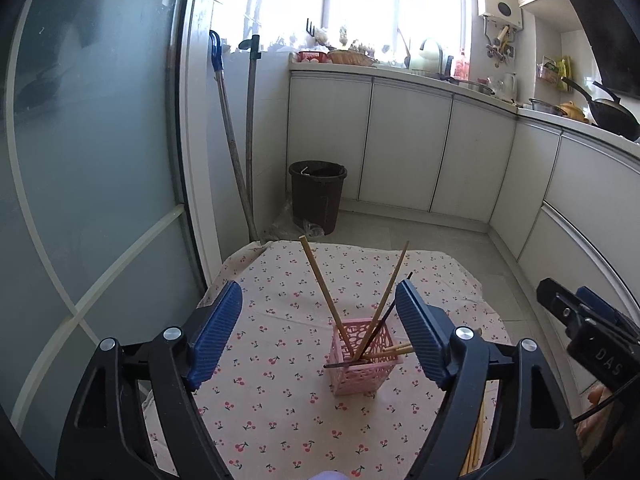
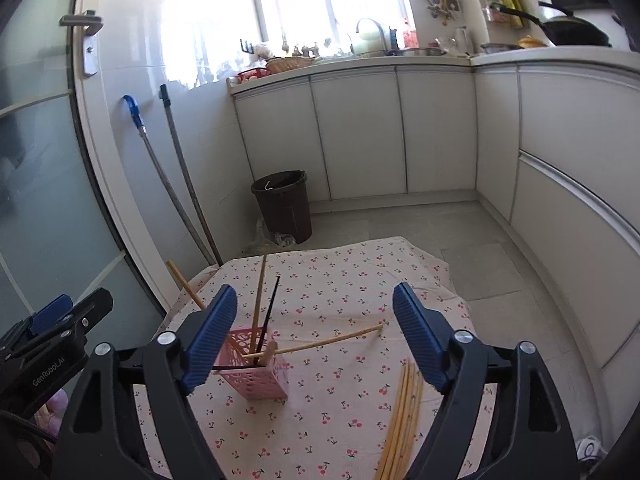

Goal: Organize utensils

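Note:
A pink perforated holder (image 1: 360, 356) (image 2: 256, 368) stands on the cherry-print cloth (image 1: 280, 400) (image 2: 344, 392). Several wooden chopsticks (image 1: 320, 280) (image 2: 260, 300) and a dark one (image 2: 269, 312) lean in it; one wooden chopstick (image 2: 332, 338) sticks out sideways to the right. A bundle of wooden chopsticks (image 2: 402, 412) lies on the cloth at the right, below my right gripper. My left gripper (image 1: 320, 336) is open and empty, hovering just before the holder. My right gripper (image 2: 316, 340) is open and empty, above the cloth right of the holder.
A dark waste bin (image 1: 317, 196) (image 2: 284, 204) stands on the floor beyond the cloth. Two mop handles (image 1: 240, 160) lean against the wall at the left. White cabinets (image 1: 440, 152) run along the back and right. A glass door (image 1: 80, 160) is on the left.

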A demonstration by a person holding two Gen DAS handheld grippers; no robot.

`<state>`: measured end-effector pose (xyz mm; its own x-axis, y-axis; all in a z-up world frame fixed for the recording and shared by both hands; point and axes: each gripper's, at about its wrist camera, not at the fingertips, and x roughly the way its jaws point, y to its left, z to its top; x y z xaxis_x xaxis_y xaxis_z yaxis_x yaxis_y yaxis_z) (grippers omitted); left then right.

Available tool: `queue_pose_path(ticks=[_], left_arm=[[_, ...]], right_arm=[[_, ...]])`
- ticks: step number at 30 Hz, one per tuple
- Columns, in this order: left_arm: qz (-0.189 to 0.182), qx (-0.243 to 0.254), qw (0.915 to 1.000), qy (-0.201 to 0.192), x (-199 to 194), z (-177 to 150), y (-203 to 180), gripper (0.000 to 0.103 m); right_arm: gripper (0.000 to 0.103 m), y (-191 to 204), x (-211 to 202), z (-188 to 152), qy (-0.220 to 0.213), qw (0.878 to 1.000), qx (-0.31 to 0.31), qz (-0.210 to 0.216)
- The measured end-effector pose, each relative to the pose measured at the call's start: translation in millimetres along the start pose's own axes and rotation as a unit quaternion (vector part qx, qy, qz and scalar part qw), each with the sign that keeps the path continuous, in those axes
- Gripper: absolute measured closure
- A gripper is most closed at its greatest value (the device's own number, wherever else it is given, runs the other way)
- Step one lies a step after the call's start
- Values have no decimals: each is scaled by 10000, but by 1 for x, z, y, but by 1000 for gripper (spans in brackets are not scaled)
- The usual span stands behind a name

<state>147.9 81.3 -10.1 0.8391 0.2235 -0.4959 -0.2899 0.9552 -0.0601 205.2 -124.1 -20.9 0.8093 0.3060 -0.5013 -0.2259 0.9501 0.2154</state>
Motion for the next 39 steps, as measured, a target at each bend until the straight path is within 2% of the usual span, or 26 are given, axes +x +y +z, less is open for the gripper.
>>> queue_pose_path(ticks=[3,4,5,7,8,9,11,13,15,16,22,23,24,25,26,27,29,30,32,33,36,37,39], left_arm=[[-70,-154,9998,53,-1,3,6,24],[-110,-232,9997,64,-2,3,8,23],[-186,-336,9992,103,-2,5,12,22],[-331,-506,9980,202,-3,8,15,21],[-407,-593,9971,264,-2,8,17,20],[-495,-691,9958,339,-1,9,20,20],[-633,-845,9934,455,-1,10,22,20],[-739,-910,9917,534,-1,10,23,20],[-734,-814,9925,542,-1,9,20,19],[-702,-749,9933,532,-2,8,19,19],[-509,-497,9966,419,-3,2,21,19],[-520,-493,9965,432,-1,3,23,19],[-525,-499,9963,452,0,2,24,19],[-527,-511,9961,482,2,2,25,19],[-527,-520,9959,521,5,2,25,19],[-532,-502,9956,578,8,1,24,19],[-497,-428,9958,638,12,-1,21,19],[-465,-403,9961,633,12,-2,20,19],[-422,-334,9968,591,11,-3,18,19],[-405,-306,9972,556,10,-3,18,19],[-343,-293,9980,436,5,-1,19,19],[-342,-313,9981,410,4,0,20,19],[-339,-392,9980,373,1,2,23,19]], right_arm=[[11,-38,16,-4,498,9950,841,201],[11,-57,31,-7,838,9865,1348,397],[11,-77,48,-13,1187,9724,1918,597],[11,-110,85,-31,1882,9286,3034,1013],[11,-121,106,-42,2223,9017,3486,1266],[11,-128,126,-51,2444,8810,3784,1449],[11,-131,156,-67,2637,8561,4172,1534],[13,-131,188,-80,2844,8370,4428,1499],[23,-131,216,-90,2951,8308,4553,1242],[24,-130,227,-92,2957,8265,4642,1181],[27,-134,291,-119,3078,7765,5381,1128],[29,-136,295,-117,2968,7710,5516,1153],[51,-137,302,-113,2839,7699,5568,1288],[66,-138,308,-108,2895,7738,5489,1267],[87,-140,312,-107,2925,7763,5461,1171],[93,-144,315,-109,2922,7749,5499,1086],[93,-150,316,-114,2867,7749,5541,1016],[93,-154,314,-112,2797,7791,5511,1050],[95,-159,301,-107,2683,7958,5332,1019],[96,-163,291,-101,2591,8071,5209,1005],[96,-162,257,-67,2173,8580,4570,881],[96,-158,239,-51,1979,8812,4217,803],[96,-145,205,-20,1697,9191,3505,607]])
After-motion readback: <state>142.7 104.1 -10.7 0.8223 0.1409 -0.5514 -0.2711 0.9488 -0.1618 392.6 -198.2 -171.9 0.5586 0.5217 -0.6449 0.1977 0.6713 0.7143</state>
